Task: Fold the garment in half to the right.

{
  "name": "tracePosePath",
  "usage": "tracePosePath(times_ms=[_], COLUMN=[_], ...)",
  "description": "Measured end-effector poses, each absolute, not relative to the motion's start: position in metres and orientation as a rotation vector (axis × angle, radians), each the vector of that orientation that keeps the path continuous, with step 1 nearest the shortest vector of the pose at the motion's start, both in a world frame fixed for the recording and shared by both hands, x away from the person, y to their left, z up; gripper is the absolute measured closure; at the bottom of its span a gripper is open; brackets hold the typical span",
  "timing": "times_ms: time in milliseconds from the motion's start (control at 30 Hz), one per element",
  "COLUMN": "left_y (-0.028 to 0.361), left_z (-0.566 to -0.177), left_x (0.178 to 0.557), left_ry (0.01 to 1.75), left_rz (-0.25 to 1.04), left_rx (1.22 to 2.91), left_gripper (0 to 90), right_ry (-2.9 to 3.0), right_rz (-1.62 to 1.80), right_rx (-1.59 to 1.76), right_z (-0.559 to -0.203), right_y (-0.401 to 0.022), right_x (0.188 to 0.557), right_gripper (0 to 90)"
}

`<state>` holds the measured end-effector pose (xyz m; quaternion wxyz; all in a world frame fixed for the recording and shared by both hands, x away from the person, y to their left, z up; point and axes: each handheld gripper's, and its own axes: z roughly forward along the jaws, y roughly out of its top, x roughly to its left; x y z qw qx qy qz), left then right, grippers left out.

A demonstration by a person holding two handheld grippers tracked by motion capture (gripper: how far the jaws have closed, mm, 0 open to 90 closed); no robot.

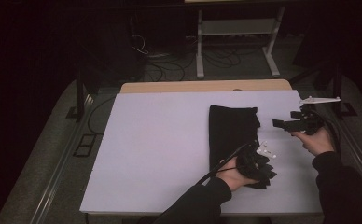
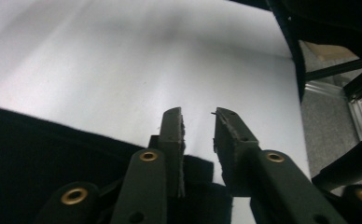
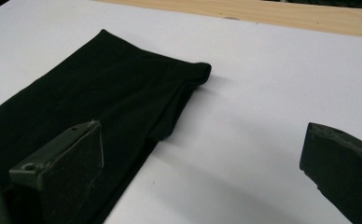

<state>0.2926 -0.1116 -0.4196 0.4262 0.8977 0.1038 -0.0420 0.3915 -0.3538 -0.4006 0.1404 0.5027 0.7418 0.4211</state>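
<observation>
**Folding the black cloth: how I'd line up the next grab**

The black cloth (image 1: 232,135) is lying folded into a long strip on the white board (image 1: 160,149), right of the middle. My left gripper (image 2: 198,135) sits at the near end of the strip with its jaws parted a little; nothing is pinched between them, and the cloth edge lies just under and behind the tips. My right gripper (image 3: 202,158) hovers off the strip's right side, jaws spread wide and empty.

My take: bring the right one down over the far right corner, the bunched bit, and get both layers in before closing. The left should catch the near edge squarely, not just the top layer, or the fold goes crooked.
</observation>
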Motion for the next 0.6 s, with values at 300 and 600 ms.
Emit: tracePosePath(times_ms=[300,600], left_y=[-0.105,-0.092], left_z=[-0.408,-0.399], left_x=[0.292,0.292], left_ry=[0.282,0.292], left_rz=[-0.037,-0.005], left_rx=[2.184,2.14], left_gripper=[43.6,20.6], right_ry=[2.128,2.137], right_rz=[1.234,1.235], right_rx=[1.429,1.423], right_z=[-0.399,-0.401], right_y=[-0.359,-0.359], right_x=[0.377,0.365], right_gripper=[0.0,0.0])
